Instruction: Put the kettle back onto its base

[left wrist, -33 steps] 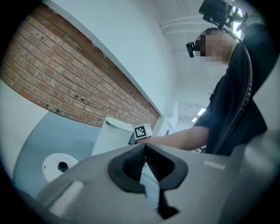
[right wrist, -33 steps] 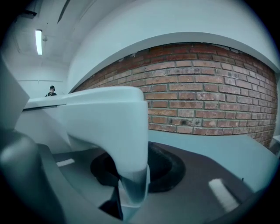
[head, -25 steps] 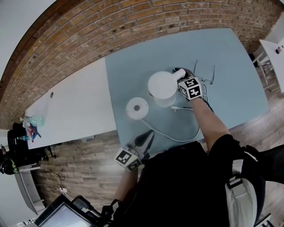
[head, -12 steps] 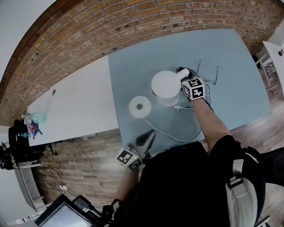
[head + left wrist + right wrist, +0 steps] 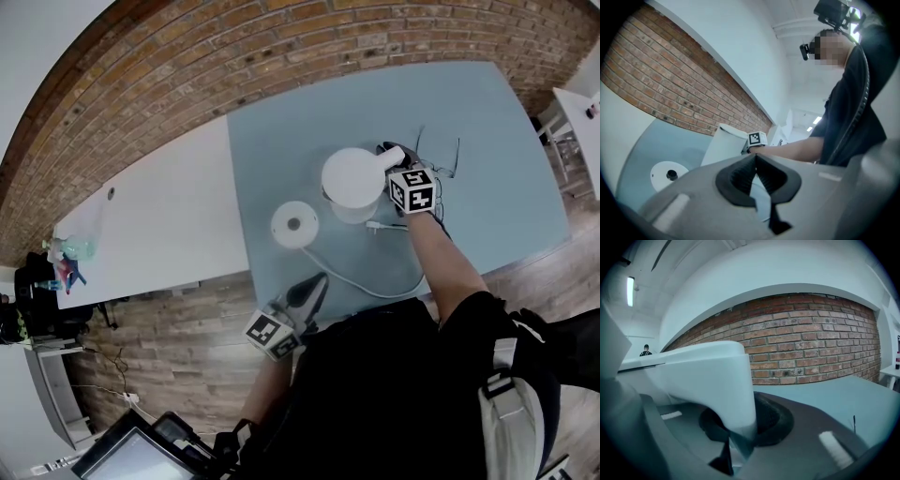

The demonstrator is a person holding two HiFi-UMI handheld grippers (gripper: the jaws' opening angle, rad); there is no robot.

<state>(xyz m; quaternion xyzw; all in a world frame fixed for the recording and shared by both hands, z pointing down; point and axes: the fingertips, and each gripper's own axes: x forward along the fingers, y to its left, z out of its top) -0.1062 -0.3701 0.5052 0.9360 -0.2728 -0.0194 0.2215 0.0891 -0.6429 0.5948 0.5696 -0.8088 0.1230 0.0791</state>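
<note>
A white kettle [image 5: 352, 183] stands to the right of its round white base [image 5: 294, 225] on the blue-grey tabletop [image 5: 487, 122], apart from it. My right gripper [image 5: 394, 155] reaches in from the right and grips the kettle's handle [image 5: 708, 380]. Its jaws are opening, with the handle between the pads and pressed by them. My left gripper [image 5: 309, 289] is held low at the table's near edge, shut and empty. In the left gripper view the kettle [image 5: 722, 143] and the base [image 5: 668, 174] lie ahead.
A white cord [image 5: 375, 284] runs from the base in a loop towards the near edge, with a white plug [image 5: 370, 226] beside the kettle. Thin black wires [image 5: 436, 155] lie behind the right hand. A white tabletop [image 5: 159, 220] adjoins on the left, under a brick wall [image 5: 281, 47].
The right gripper has rolled slightly on the handle. Kettle and base keep their places relative to each other; the left gripper has not moved.
</note>
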